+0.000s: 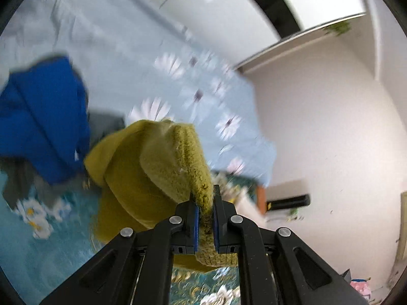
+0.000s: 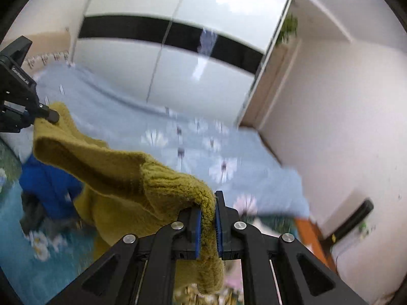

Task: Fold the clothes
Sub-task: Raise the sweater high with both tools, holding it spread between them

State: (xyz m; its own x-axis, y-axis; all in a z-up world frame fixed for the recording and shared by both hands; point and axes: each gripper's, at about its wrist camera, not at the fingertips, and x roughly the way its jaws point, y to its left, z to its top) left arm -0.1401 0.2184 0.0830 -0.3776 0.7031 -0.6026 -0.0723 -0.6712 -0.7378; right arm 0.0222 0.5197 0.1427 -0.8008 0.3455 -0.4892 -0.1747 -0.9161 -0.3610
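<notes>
An olive-yellow knitted sweater [image 1: 142, 178] hangs in the air over the bed, held by both grippers. My left gripper [image 1: 204, 203] is shut on a ribbed edge of the sweater. My right gripper [image 2: 208, 209] is shut on another ribbed edge of the same sweater [image 2: 114, 170]. The left gripper also shows in the right wrist view [image 2: 42, 117], at the far left, pinching the sweater's other end. The sweater's body sags between the two grips, its lower part draping down toward the bed.
A blue garment [image 1: 43, 117] and a dark grey one [image 1: 23, 185] lie on the teal floral bedspread [image 1: 38, 249]. A light blue flowered quilt [image 1: 203, 96] covers the far bed. A white wardrobe with a black band [image 2: 178, 58] stands behind, a white wall [image 2: 343, 127] to the right.
</notes>
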